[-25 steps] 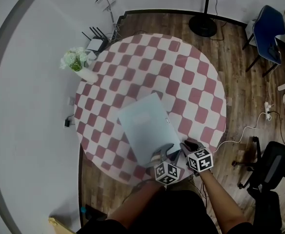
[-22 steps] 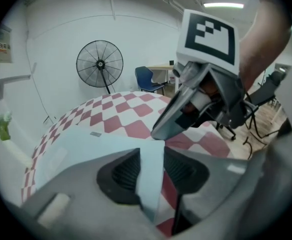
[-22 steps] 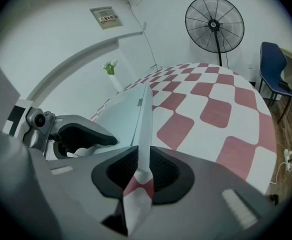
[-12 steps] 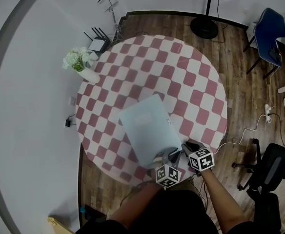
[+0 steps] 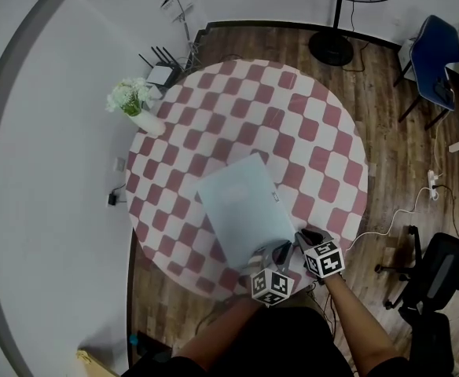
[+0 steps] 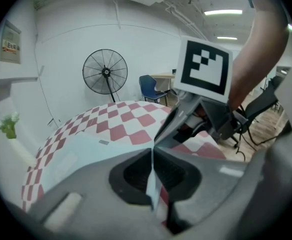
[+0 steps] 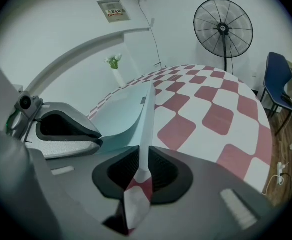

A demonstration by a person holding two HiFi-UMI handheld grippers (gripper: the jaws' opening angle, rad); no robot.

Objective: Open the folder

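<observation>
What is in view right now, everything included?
table: one, round, red-and-white checked cloth, middle of the floor.
folder: one, pale blue, table's near side.
vase of flowers: one, white, table's far-left edge.
router: one, white, floor beyond the vase.
fan: one, black, floor beyond the table.
blue chair: one, far right.
office chair: one, black, near right.
forearms: two, bottom of the head view.
left hand-held gripper: one, grey, shut on the folder's near edge.
right hand-held gripper: one, grey, jaws have just been closing, now pressed on the folder's edge.
</observation>
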